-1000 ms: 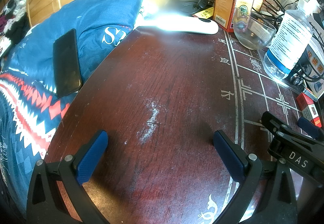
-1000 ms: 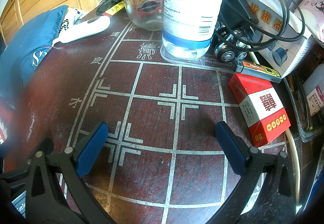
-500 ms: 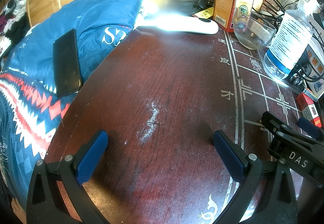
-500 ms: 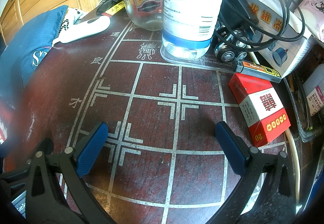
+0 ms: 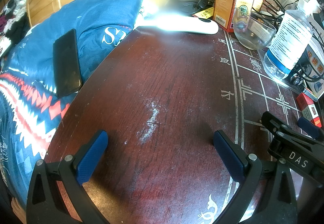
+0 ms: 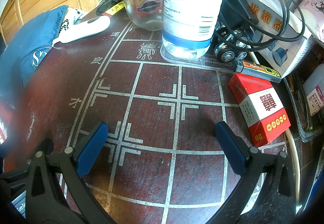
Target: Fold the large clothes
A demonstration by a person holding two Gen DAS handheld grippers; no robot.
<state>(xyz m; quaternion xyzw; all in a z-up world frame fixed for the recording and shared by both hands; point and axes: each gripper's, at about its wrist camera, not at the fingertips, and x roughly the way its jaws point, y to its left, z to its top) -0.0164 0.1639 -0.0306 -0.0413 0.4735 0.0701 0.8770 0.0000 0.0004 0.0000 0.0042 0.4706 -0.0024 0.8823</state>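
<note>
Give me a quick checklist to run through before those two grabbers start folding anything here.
1. Left gripper free: ok, fingers wide apart, nothing between them.
2. Right gripper free: ok, open and empty over the painted board lines.
3. Garment laid out on the table: not ok, no clothing on the dark wood; only blue patterned bedding lies beside it.
4. Phone out of the way: not ok, it rests on the bedding.
5. Breakables clear: not ok, the glass bowl, water bottle and red carton crowd the far and right sides.
6. Grippers apart from each other: ok, the right one sits beside the left, not touching.
</note>
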